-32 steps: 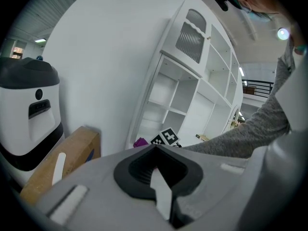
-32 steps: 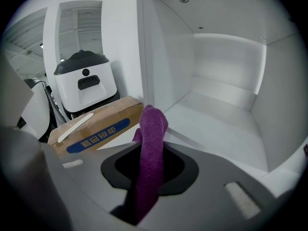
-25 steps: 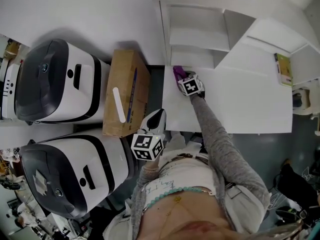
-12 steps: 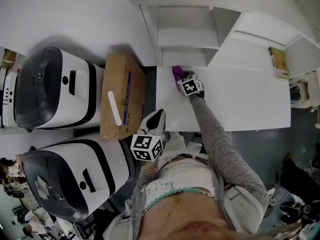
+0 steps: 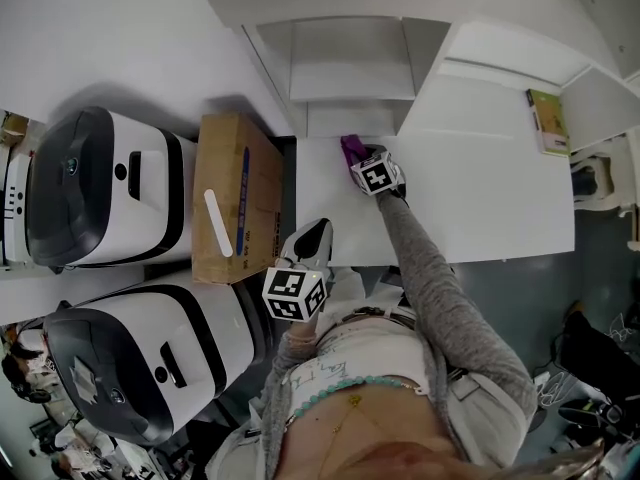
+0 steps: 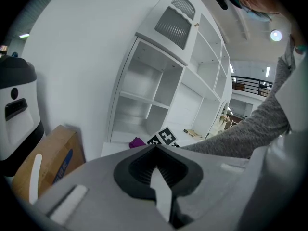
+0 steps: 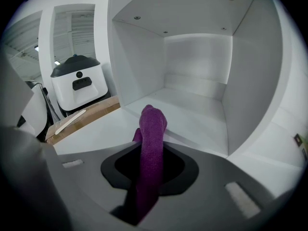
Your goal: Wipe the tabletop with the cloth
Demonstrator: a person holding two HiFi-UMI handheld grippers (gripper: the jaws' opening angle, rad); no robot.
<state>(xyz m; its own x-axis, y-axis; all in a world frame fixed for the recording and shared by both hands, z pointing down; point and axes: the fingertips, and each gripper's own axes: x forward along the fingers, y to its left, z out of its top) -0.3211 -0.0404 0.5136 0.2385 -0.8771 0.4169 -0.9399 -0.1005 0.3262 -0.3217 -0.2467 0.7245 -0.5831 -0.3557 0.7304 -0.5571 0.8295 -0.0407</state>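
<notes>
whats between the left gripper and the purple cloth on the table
Only bare white tabletop. In the head view, nothing sits on the stretch between the left gripper and the cloth.

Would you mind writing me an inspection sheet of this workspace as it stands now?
Surface: white tabletop, no spills visible.
Job's things: purple knitted cloth, clamped in the right gripper at the tabletop's far left corner, beside the white shelf unit.
Clutter: green-yellow booklet lying at the far right.
Grippers: right gripper shut on the cloth; left gripper shut, empty, held off the table near the person's body.
Cables: nothing seen on the tabletop.
Surroundings: brown cardboard box with a flat white stick on it, left of the table; two white-and-black machines beyond it.
</notes>
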